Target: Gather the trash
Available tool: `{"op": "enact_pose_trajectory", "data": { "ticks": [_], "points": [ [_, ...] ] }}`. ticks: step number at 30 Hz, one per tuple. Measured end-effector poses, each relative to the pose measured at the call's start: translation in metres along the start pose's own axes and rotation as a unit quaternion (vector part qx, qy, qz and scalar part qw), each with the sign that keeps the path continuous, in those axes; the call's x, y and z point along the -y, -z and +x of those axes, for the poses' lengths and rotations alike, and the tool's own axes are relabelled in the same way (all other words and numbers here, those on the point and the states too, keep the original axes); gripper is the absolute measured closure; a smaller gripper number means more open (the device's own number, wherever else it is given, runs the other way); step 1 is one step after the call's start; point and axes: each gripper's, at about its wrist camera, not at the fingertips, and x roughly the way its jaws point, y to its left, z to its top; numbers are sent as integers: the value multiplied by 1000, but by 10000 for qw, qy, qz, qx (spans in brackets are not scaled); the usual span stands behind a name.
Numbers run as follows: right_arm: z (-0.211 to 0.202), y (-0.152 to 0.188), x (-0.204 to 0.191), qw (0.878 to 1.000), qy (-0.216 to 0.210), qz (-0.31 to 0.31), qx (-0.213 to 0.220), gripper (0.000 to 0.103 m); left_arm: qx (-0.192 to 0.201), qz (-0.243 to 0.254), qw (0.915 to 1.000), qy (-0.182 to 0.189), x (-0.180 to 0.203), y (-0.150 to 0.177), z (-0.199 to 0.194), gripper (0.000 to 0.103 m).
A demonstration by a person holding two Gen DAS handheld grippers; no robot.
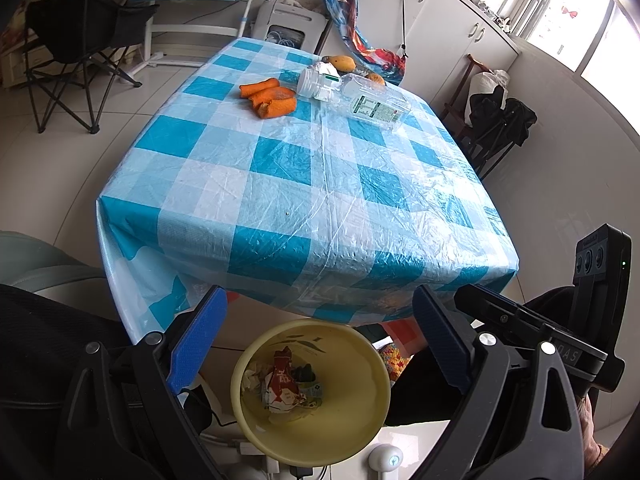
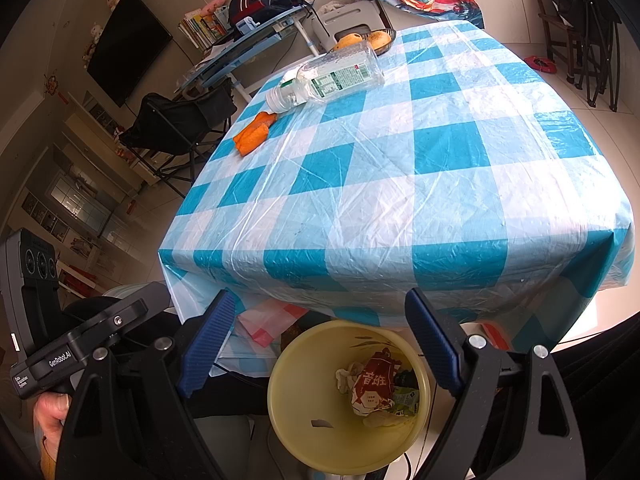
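A yellow bin (image 1: 260, 432) (image 2: 288, 428) stands on the floor below the table's near edge, holding a crumpled red-and-white wrapper (image 1: 282, 390) (image 2: 374, 386) and other scraps. My left gripper (image 1: 320, 344) hangs open above the bin with nothing between its blue pads. My right gripper (image 2: 320, 344) is open and empty above the same bin. On the far part of the checked table (image 1: 304, 168) (image 2: 420, 184) lie an empty clear plastic bottle (image 1: 360, 98) (image 2: 328, 76), orange peels (image 1: 270, 98) (image 2: 254, 134) and a crumpled white tissue (image 1: 322, 68).
Mangoes (image 1: 340, 62) (image 2: 362, 40) sit at the table's far edge. A black folding chair (image 1: 76, 48) (image 2: 180, 120) stands left of the table, and another chair with dark clothes (image 1: 496, 120) stands at the right. A pink plastic bag (image 2: 272, 320) and cables lie beside the bin.
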Motion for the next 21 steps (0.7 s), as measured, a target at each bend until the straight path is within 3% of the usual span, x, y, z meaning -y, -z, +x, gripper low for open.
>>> {"op": "enact_pose_trajectory", "data": {
  "ticks": [21],
  "points": [
    [0, 0, 0, 10000, 8, -19, -1, 19, 5, -30, 10000, 2, -2, -1, -1, 12]
  ]
}}
